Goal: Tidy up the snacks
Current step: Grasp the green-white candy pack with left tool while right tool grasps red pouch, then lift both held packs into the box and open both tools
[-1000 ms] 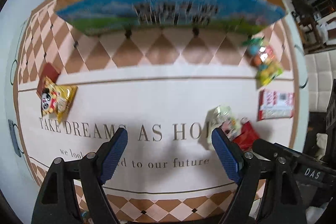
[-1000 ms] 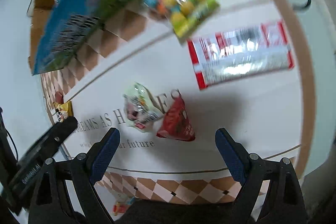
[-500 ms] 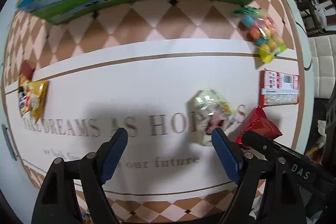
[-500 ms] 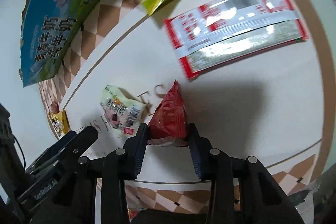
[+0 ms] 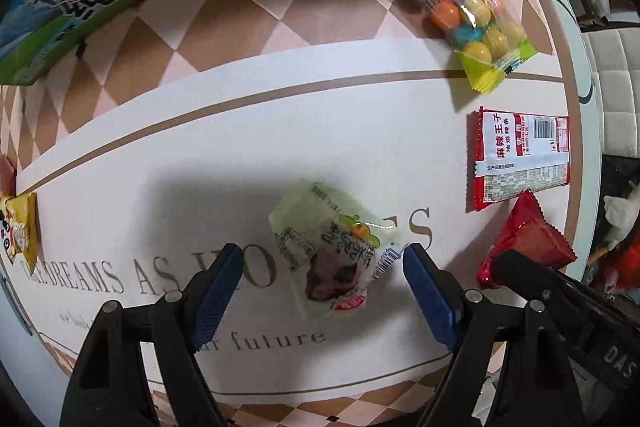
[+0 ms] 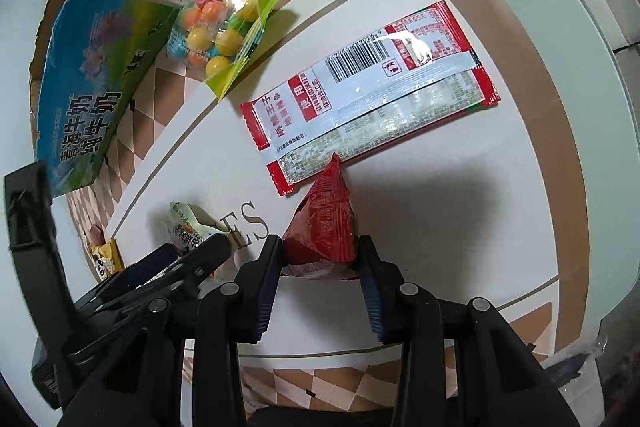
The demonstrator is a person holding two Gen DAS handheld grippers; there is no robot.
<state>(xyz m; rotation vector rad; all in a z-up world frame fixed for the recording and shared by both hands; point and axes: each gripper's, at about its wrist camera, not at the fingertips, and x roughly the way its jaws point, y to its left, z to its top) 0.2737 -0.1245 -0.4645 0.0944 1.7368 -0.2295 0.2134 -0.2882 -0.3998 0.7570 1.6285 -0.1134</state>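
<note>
- Left wrist view: the left gripper (image 5: 322,281) stood wide around the pale green snack packet (image 5: 334,253) at lower centre, pads apart from it.
- Right wrist view: the right gripper (image 6: 320,261) was clamped on the red snack packet (image 6: 322,227) at lower centre.

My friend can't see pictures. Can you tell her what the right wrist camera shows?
The right tool is squeezing a small red snack packet on a table mat. Just beyond lie a long red-and-white packet and a bag of colourful candy balls, beside a blue-and-green box.
</note>
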